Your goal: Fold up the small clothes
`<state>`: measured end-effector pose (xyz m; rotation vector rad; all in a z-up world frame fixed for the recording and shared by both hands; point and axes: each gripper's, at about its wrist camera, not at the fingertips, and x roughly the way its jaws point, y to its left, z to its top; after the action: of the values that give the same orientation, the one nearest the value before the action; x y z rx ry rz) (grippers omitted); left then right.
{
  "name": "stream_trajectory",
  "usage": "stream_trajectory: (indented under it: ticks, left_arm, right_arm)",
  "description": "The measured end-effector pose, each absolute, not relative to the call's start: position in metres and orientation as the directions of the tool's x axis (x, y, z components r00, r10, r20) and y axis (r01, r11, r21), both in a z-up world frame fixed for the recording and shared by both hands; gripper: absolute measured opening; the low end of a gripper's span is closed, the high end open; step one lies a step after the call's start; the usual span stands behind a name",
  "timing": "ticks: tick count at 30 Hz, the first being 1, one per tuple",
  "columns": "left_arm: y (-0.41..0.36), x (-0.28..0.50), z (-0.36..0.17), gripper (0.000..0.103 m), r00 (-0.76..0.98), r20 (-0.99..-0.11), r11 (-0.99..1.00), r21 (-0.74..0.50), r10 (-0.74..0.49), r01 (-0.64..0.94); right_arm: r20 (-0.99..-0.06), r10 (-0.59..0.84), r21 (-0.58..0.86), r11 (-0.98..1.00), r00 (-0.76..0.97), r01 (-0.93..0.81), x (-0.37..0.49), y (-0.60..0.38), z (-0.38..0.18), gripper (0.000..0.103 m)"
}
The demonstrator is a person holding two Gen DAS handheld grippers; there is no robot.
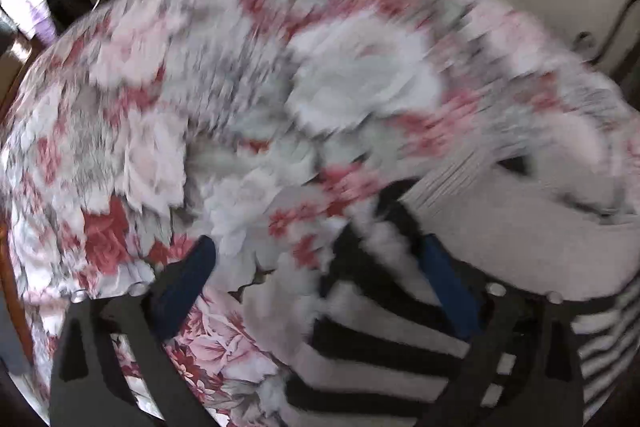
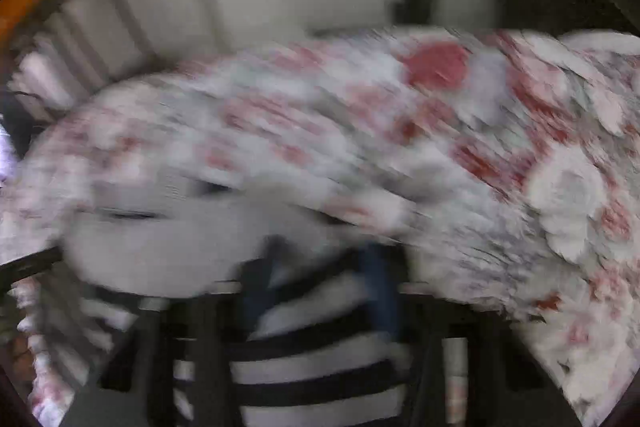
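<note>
Left hand-held gripper [image 1: 320, 263] spread wide over the striped garment [image 1: 380, 347] on the floral bedspread [image 1: 180, 87]. Right hand-held gripper [image 2: 320, 291] prob pinching the stripes, tho it's blurry.

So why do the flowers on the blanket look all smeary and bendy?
Left wrist view: the flowered sheet is streaked by motion blur, sharper near the bottom by the left tongs; the fisheye lens curves the bed. Right wrist view: blurrier still, with the striped garment and the right tongs smeared, and dark corners.
</note>
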<state>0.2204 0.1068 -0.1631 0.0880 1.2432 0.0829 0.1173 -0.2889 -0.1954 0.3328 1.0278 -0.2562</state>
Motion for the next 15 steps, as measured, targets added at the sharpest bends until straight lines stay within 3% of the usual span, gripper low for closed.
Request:
stream_trajectory:
  ticks: [2, 6, 11, 15]
  left_arm:
    - [0.121, 0.224, -0.17, 0.099, 0.275, -0.961, 0.997, 0.015, 0.034, -0.07]
    - [0.125, 0.22, -0.146, 0.098, 0.32, -0.947, 0.997, -0.023, 0.003, -0.079]
    - [0.093, 0.206, -0.125, 0.098, 0.322, -0.926, 0.98, -0.178, -0.198, 0.09]
    - [0.059, 0.191, -0.132, 0.098, 0.316, -0.942, 0.974, -0.041, -0.112, 0.221]
  right_arm:
    - [-0.859, 0.012, 0.27, 0.861, 0.513, 0.431, 0.113, -0.304, -0.202, 0.021]
    - [-0.807, -0.007, 0.312, 0.844, 0.59, 0.436, 0.105, -0.303, -0.179, 0.024]
    - [-0.724, 0.255, 0.488, 0.846, 0.641, 0.214, 0.11, -0.257, -0.162, 0.025]
    - [-0.773, 0.365, 0.475, 0.875, 0.52, 0.092, 0.122, -0.213, -0.184, 0.025]
